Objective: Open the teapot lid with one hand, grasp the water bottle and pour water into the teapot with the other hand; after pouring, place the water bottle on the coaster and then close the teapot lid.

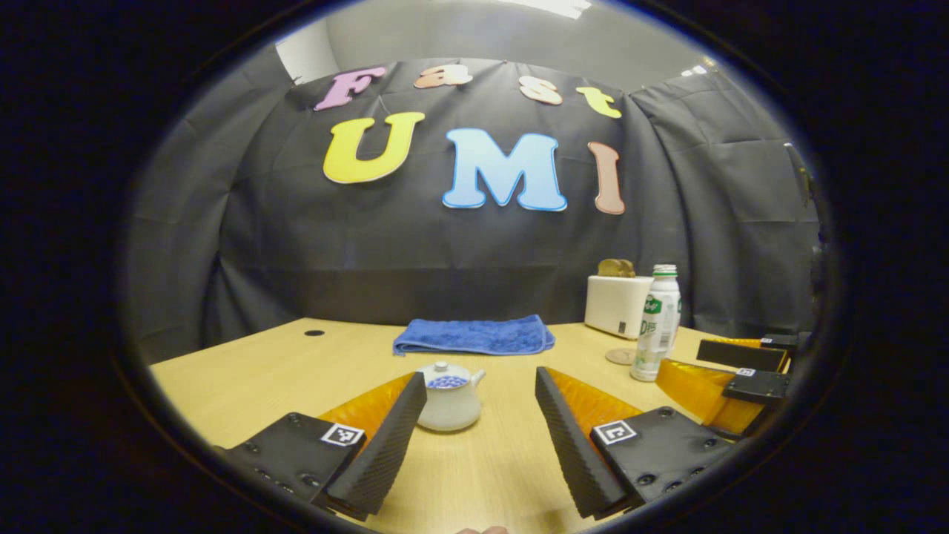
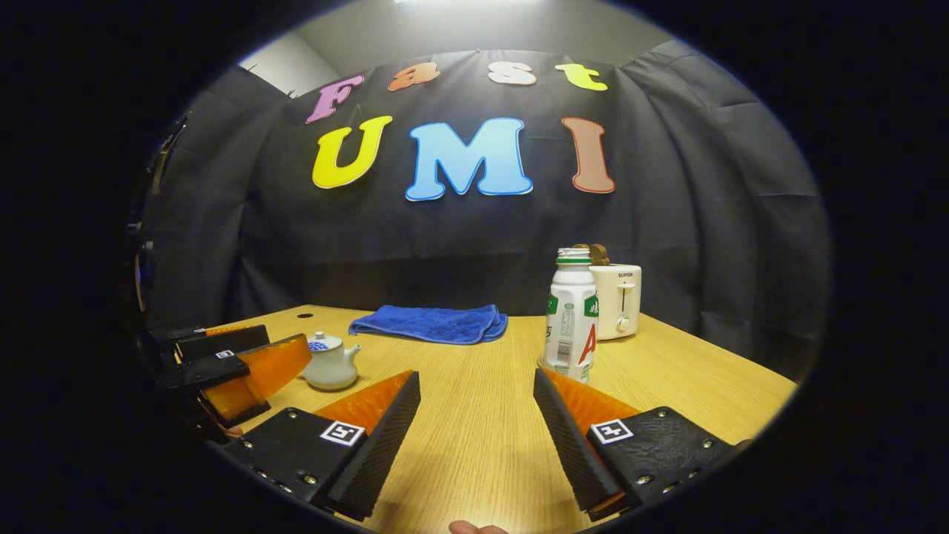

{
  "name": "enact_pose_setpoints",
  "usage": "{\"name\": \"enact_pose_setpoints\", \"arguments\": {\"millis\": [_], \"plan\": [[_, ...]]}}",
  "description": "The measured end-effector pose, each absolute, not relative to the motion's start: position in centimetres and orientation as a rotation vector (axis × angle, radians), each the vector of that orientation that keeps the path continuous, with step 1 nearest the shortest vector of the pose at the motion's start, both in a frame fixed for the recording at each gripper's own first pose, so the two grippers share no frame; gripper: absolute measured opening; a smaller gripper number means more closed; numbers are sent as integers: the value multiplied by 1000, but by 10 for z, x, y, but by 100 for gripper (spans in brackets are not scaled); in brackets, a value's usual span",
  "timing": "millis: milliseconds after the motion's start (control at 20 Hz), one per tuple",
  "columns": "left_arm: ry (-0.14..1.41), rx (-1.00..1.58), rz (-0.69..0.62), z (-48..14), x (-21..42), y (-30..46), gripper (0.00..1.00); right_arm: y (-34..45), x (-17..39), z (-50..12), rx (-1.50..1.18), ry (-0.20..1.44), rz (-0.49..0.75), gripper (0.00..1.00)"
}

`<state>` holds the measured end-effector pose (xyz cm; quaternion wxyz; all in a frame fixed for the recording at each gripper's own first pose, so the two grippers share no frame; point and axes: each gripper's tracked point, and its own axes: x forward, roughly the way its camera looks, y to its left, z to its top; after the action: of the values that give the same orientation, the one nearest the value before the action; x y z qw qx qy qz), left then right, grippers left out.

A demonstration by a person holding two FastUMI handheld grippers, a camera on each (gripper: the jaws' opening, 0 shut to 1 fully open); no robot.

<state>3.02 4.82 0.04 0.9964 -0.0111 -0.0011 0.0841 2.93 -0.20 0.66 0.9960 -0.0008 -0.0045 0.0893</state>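
Teapot (image 1: 449, 398) sits on the wooden table (image 1: 245, 371) just beyond the fingers of the left gripper (image 1: 480, 415), slightly toward 11 o'clock from the gap between them in the left gripper view. Its lid (image 1: 445, 375) is on, and its spout points toward 3 o'clock. The left gripper's jaws stand wide apart and hold nothing.

At 2 o'clock in that view the water bottle (image 1: 657, 322) stands upright, with the round coaster (image 1: 621, 356) just beside its base on the 9 o'clock side. Behind them is a white toaster (image 1: 618, 304) with bread in its slots, and a folded blue towel (image 1: 474, 335) lies at 12 o'clock beyond the teapot.

In the right gripper view the right gripper (image 2: 477, 411) is also spread wide and empty, low over the table. The bottle stands just past its 3 o'clock finger, toward 1 o'clock, cap on. The toaster is right behind the bottle. The teapot is at 10 o'clock, beside the left gripper, which reaches in from 9 o'clock.
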Motion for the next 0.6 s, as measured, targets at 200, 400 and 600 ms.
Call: {"name": "enact_pose_setpoints", "arguments": {"millis": [200, 400, 600], "plan": [[-25, -3, 125, 13, 53, 47, 100, -3, 42, -6, -26, 57, 176, 95], [3, 5, 191, 15, 97, 88, 100, -1, 49, 8, -42, 52, 182, 95], [119, -37, 207, -22, 117, 106, 100, 4, 52, 18, -30, 26, 197, 95]]}}
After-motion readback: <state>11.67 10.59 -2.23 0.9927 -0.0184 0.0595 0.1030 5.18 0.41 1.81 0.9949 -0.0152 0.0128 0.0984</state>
